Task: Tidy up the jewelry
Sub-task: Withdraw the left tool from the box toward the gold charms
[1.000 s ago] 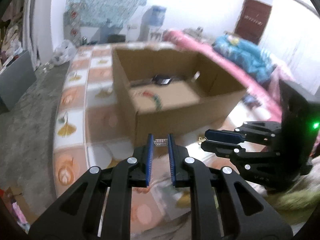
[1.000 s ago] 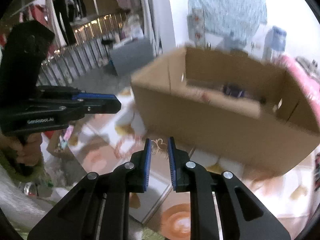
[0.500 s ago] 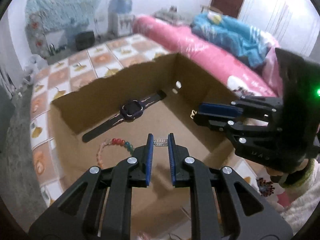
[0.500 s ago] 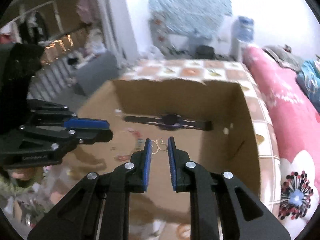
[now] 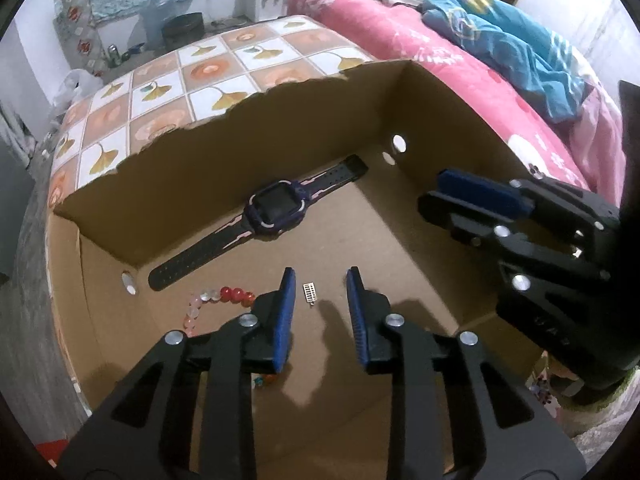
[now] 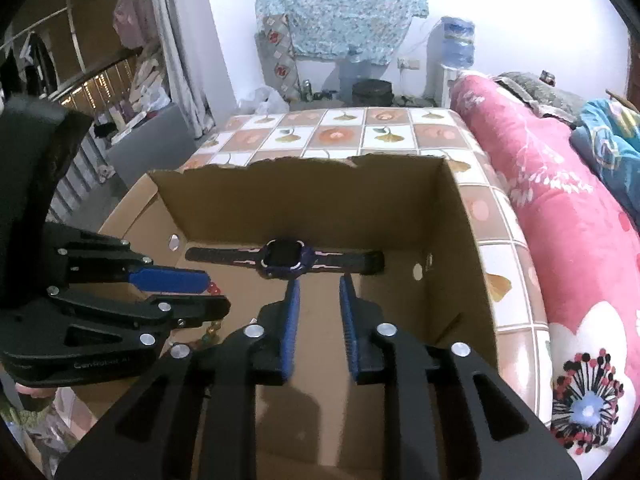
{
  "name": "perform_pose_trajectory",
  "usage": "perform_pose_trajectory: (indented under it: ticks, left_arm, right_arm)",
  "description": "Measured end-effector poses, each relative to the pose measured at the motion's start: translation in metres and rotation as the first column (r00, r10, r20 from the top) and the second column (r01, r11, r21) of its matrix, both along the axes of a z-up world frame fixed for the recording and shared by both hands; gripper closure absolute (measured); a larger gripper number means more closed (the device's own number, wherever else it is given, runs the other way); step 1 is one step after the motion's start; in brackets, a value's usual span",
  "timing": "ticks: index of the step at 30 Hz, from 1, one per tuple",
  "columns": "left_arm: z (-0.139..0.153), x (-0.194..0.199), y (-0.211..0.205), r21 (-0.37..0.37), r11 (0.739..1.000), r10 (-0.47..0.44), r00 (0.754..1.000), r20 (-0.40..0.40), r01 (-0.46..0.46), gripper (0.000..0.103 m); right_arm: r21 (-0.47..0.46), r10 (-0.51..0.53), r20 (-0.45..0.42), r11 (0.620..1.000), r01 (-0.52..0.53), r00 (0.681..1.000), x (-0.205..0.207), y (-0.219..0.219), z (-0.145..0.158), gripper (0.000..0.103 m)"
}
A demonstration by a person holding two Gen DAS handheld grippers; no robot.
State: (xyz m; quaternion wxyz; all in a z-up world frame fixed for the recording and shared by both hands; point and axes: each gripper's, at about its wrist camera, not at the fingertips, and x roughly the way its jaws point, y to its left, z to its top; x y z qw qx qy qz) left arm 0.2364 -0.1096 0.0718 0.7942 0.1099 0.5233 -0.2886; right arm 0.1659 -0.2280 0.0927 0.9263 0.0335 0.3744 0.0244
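An open cardboard box [image 5: 240, 152] stands on a tiled-pattern tabletop [image 5: 208, 68]. Inside it lie a dark watch [image 5: 276, 210], a bead bracelet [image 5: 220, 296] and a small silver piece [image 5: 310, 292]. My left gripper [image 5: 320, 280] is over the box floor and its jaws are opening. The silver piece sits loose between them, touched by neither pad. My right gripper [image 6: 320, 284] is also inside the box [image 6: 300, 200], in front of the watch [image 6: 284, 260]. Its jaws are opening with nothing visible between them. Each gripper shows in the other's view: right gripper [image 5: 430, 192], left gripper [image 6: 218, 292].
A pink flowered bedcover [image 6: 560, 220] with a blue blanket [image 5: 500, 40] runs along the right of the table. A water dispenser [image 6: 458, 44] and a patterned hanging cloth [image 6: 340, 4] stand at the far wall. Railings and a grey bin are at the left.
Both grippers moved from in front of the box to inside it. Both jaws have parted: the silver piece is free of the left pads, and the gold piece has gone from the right pads.
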Motion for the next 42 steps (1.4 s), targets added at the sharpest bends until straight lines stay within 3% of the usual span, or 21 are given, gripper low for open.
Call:
perform_pose_trajectory:
  ticks: [3,9,16,20,26,32,38,42]
  left_arm:
    - [0.006,-0.002,0.004,-0.015,1.000,0.021,1.000,0.019,-0.021,0.073]
    - [0.041,-0.025,0.019,-0.089,0.995,0.054,0.990,0.133,-0.043,0.056]
    - [0.073,-0.072,0.039,-0.175,0.983,0.100,0.971,0.217,-0.062,0.039]
    - [0.080,-0.102,0.049,-0.204,0.977,0.108,0.963,0.249,-0.057,0.033]
    - [0.081,-0.141,0.061,-0.253,0.967,0.111,0.955,0.274,-0.039,0.026]
    - [0.073,-0.170,0.066,-0.250,0.968,0.100,0.956,0.277,-0.029,0.025]
    - [0.057,-0.182,0.065,-0.235,0.972,0.082,0.965,0.248,-0.023,0.024]
    - [0.045,-0.183,0.063,-0.228,0.973,0.074,0.974,0.214,-0.024,0.024]
  right_arm:
    - [0.014,-0.006,0.028,1.000,0.006,1.000,-0.006,-0.003,0.005,0.074]
    - [0.061,-0.014,0.134,0.998,0.006,0.991,-0.030,-0.008,0.030,0.055]
    - [0.096,-0.021,0.235,0.995,-0.002,0.972,-0.067,-0.005,0.057,0.034]
    - [0.113,-0.029,0.278,0.994,-0.002,0.960,-0.089,-0.003,0.067,0.029]
    - [0.120,-0.023,0.320,0.993,-0.017,0.947,-0.123,0.004,0.074,0.018]
    - [0.074,0.001,0.354,0.997,-0.029,0.935,-0.156,0.017,0.077,0.008]
    - [-0.001,-0.006,0.357,1.000,0.007,0.934,-0.177,0.024,0.075,0.007]
    - [-0.031,-0.078,0.346,0.995,0.094,0.935,-0.189,0.019,0.071,0.007]
